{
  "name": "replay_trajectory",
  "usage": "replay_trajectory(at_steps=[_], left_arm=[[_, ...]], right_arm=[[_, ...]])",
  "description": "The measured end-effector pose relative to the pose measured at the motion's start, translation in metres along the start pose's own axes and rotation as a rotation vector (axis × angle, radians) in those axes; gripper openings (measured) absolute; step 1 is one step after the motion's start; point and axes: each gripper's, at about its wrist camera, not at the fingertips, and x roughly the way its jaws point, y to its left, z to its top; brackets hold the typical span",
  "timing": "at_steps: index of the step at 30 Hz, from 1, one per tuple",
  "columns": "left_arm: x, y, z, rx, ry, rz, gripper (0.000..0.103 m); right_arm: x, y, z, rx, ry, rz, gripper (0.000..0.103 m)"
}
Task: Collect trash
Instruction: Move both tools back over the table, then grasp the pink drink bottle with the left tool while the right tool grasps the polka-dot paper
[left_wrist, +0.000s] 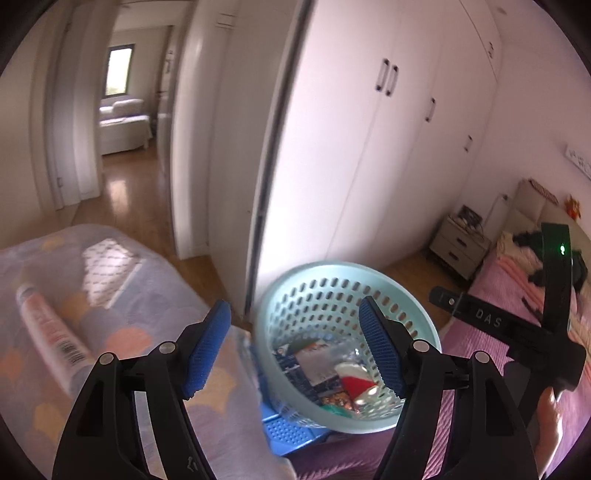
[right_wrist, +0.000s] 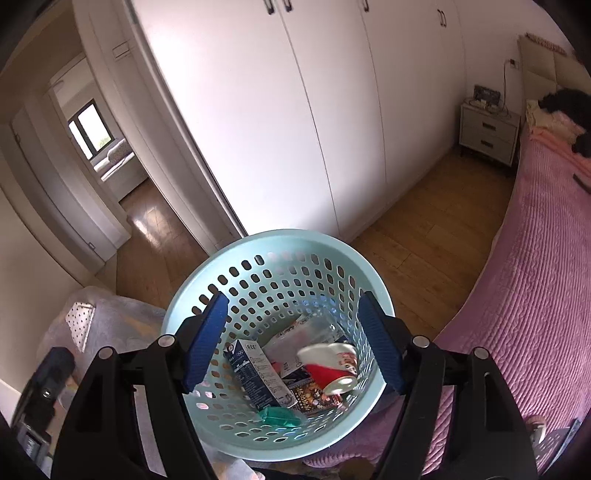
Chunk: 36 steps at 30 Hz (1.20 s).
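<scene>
A pale turquoise perforated basket (left_wrist: 343, 269) (right_wrist: 280, 243) holds trash: a red and white can (right_wrist: 328, 371) (left_wrist: 354, 382), a blue carton (right_wrist: 255, 373), a snack wrapper (right_wrist: 310, 395), a green packet (right_wrist: 280, 415) and a clear bottle (right_wrist: 321, 328). My right gripper (right_wrist: 292, 299) hangs open over the basket's mouth with nothing between its fingers. My left gripper (left_wrist: 293, 306) is open over the basket's left rim; a blurred clear plastic thing (left_wrist: 245, 350) shows by its left finger, untouched. A white and pink tube (left_wrist: 48, 328) lies on the patterned blanket (left_wrist: 122, 295) at left.
The basket rests on a blue plastic stool (left_wrist: 288, 432) between the blanket and a bed with a pink cover (right_wrist: 535, 295). White wardrobe doors (right_wrist: 295, 110) stand behind, with wooden floor (right_wrist: 424, 229), a bedside cabinet (right_wrist: 487, 133) and an open doorway (left_wrist: 122, 110).
</scene>
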Motion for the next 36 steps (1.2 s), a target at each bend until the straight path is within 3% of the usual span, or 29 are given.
replay_trajectory(at_steps=[4,7,9,12,16,22,26,31,36], left_arm=[[-0.037,0.018,-0.001,-0.036,-0.102,0.087,0.079],[-0.062,0.038,-0.003,-0.080,-0.165,0.184,0.079],[-0.080,0.063,-0.005,-0.166,-0.208,0.239,0.081],[-0.096,0.094,-0.007,-0.273,-0.225,0.240,0.085],[-0.101,0.131,-0.010,-0.328,-0.197,0.307,0.085],[-0.090,0.169,-0.019,-0.370,-0.115,0.317,0.085],[-0.067,0.185,-0.022,-0.399,-0.038,0.265,0.085],[-0.031,0.209,-0.029,-0.527,0.082,0.145,0.083],[-0.019,0.214,-0.023,-0.541,0.108,0.192,0.085]], right_arm=[[-0.011,0.023,-0.005,-0.064,-0.021,0.030,0.070],[-0.020,0.044,-0.008,-0.112,-0.037,0.072,0.070],[-0.027,0.061,-0.011,-0.142,-0.049,0.117,0.070],[-0.034,0.095,-0.016,-0.226,-0.064,0.145,0.070],[-0.040,0.148,-0.027,-0.354,-0.081,0.212,0.070],[-0.036,0.217,-0.049,-0.510,-0.070,0.284,0.070],[-0.025,0.239,-0.052,-0.536,-0.045,0.295,0.070],[-0.010,0.250,-0.053,-0.573,-0.033,0.263,0.063],[0.013,0.252,-0.053,-0.569,0.010,0.254,0.062]])
